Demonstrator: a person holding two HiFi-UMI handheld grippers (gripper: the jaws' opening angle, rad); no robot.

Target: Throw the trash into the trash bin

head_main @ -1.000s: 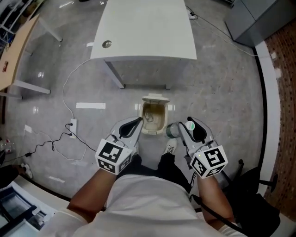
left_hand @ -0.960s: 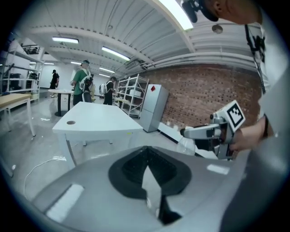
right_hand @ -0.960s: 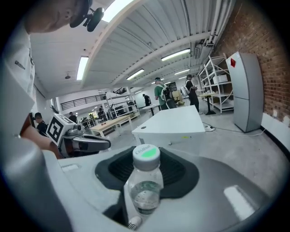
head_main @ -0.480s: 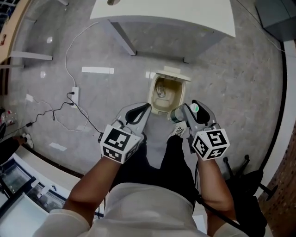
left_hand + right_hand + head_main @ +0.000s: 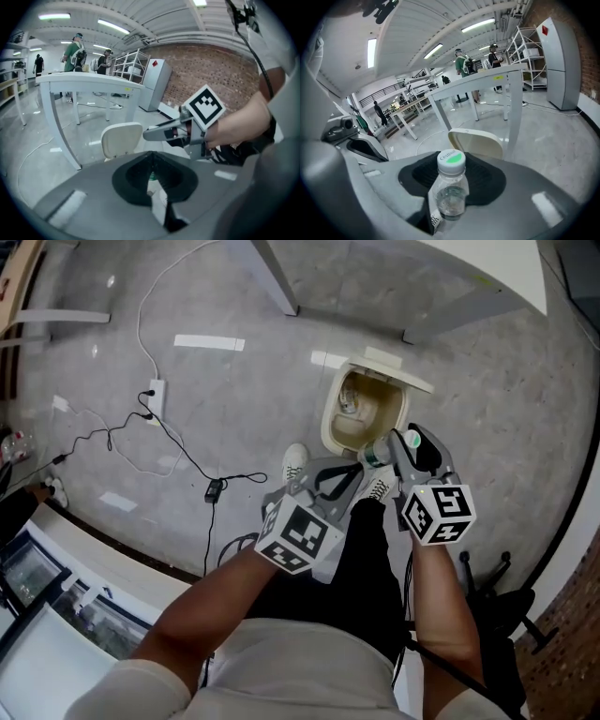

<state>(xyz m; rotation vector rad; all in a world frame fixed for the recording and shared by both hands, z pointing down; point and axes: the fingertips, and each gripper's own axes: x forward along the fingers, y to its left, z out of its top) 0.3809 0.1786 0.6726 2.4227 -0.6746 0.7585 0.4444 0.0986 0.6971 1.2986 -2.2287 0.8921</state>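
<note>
A cream trash bin (image 5: 330,420) stands on the grey floor with its lid (image 5: 392,363) flipped up; some trash lies inside. My right gripper (image 5: 392,444) hangs at the bin's near rim, shut on a small clear bottle (image 5: 376,455). In the right gripper view the bottle (image 5: 450,199) stands upright between the jaws, its white cap marked green, with the lid (image 5: 480,143) just beyond. My left gripper (image 5: 356,468) sits close on the left of the right one, below the bin. Its tips (image 5: 151,159) meet and I see nothing held. The left gripper view shows the right gripper (image 5: 161,133) beside the lid (image 5: 122,139).
A white table (image 5: 469,268) stands beyond the bin, its legs on either side. A power strip (image 5: 155,395) and cables run across the floor at left, ending in a black adapter (image 5: 214,488). The person's white shoe (image 5: 295,463) is below the bin. People stand far off.
Both grippers have come down toward the floor and closer to the bin. The left gripper has shifted right, next to the right one. The bottle stays in the right gripper.
</note>
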